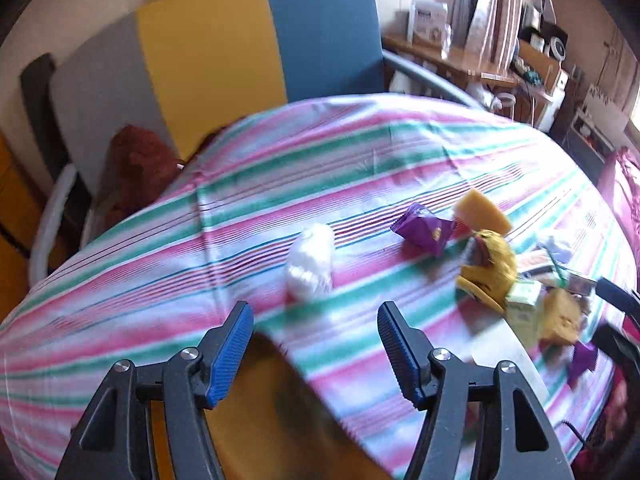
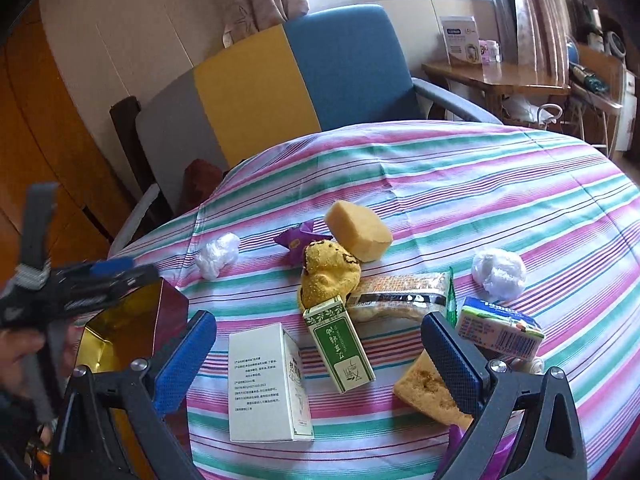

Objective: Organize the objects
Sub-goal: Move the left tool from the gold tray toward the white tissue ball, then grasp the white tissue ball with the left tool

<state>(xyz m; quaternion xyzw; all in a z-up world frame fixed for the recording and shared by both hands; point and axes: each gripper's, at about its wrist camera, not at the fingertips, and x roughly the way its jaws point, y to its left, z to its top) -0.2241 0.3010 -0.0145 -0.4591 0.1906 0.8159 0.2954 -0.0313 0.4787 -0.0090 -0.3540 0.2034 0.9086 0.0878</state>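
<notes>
Both claws hang spread and empty over the striped counter (image 2: pixel 460 168). The left claw (image 1: pixel 316 320) sits above the gold tin (image 2: pixel 120 328) at the near left edge; the right claw (image 2: pixel 318 334) hovers over the white box (image 2: pixel 264 380), green box (image 2: pixel 340 344) and yellow sponge (image 2: pixel 358 230) mid-counter.

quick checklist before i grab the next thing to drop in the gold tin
1. Right hand-held gripper open and holding nothing: ok.
2. Left hand-held gripper open, holding nothing: ok.
3. Gold tin open, mouth unblocked: ok.
4. White box lying between the right fingers, free of neighbours: ok.
5. Green box clear of the yellow plush: not ok, its top touches it.
6. Room left in tin: cannot tell.
</notes>
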